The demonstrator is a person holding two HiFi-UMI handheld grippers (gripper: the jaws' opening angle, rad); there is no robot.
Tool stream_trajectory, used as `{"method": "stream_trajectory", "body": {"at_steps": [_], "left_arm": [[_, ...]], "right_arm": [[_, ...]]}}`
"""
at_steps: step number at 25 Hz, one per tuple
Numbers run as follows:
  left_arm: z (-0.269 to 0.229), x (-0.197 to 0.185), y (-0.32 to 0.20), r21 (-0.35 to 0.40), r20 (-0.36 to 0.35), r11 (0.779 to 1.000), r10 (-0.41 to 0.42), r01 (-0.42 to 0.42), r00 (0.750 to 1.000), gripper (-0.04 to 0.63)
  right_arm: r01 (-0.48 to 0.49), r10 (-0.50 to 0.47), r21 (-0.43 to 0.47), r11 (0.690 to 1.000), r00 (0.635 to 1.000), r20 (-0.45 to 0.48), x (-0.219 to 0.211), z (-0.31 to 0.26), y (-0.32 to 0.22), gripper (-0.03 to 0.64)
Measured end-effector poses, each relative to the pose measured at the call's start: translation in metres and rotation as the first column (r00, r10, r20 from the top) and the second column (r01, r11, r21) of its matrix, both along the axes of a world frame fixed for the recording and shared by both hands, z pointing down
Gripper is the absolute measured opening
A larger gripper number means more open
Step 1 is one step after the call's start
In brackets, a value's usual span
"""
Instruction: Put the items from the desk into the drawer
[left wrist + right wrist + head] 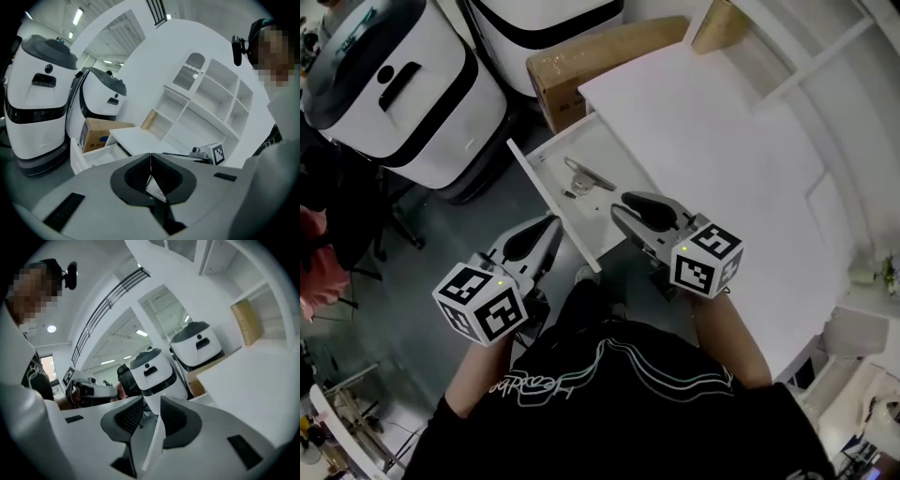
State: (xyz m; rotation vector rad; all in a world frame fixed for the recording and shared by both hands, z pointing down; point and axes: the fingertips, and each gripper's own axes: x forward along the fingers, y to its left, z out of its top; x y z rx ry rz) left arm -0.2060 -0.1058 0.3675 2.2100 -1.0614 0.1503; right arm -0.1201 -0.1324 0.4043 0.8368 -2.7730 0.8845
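Left gripper (150,157) is clenched, its two dark pads meeting at the tips with nothing between them. We see it held in front of the person's chest, pointing forward and slightly down, its marker cube (481,304) nearest the body. The right gripper (151,401) is released: its jaws stand apart and grasp nothing, with only the room showing through the gap. It sits beside the left one at much the same height, a bare forearm (736,342) behind it.

Seen from the head, the front panel of the drawer (553,202) runs between the two grippers. The drawer is pulled out from the left edge of the white desk (722,159), and a small metal piece (584,177) lies inside it on the white bottom.

Beyond the drawer we see a cardboard box (591,61) on the grey floor (422,253), and two large white machines (403,84) with black bands next to it. White shelves (206,101) rise at the back of the desk.
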Motion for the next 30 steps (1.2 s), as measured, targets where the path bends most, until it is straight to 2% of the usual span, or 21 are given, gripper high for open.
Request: {"method": "stream_trajectory", "body": {"at_steps": [2,5,8,18,30], "left_arm": [[-0.02,0.023,0.014,0.036,-0.013,0.999,0.027,-0.026,1.0,0.021],[-0.048,0.054,0.037,0.103,-0.021,0.993,0.062,-0.059,0.998,0.021],[-0.072,0.078,0.061,0.163,-0.016,0.983,0.085,-0.082,0.996,0.021],[-0.126,0.12,0.12,0.293,0.018,0.949,0.112,-0.113,0.994,0.021],[-0.139,0.136,0.153,0.327,0.039,0.936,0.123,-0.129,0.992,0.021]], "right_arm": [[-0.019,0.017,0.083,0.996,0.999,0.03,0.022,-0.036,0.018,0.112],[-0.027,0.023,0.217,0.976,1.0,0.019,0.05,-0.077,0.045,0.082],[-0.048,0.039,0.287,0.957,0.999,0.035,0.073,-0.108,0.072,0.064],[-0.068,0.065,0.373,0.925,0.998,0.02,0.106,-0.152,0.136,0.049],[-0.073,0.063,0.402,0.913,0.997,0.039,0.114,-0.166,0.173,0.049]]}}
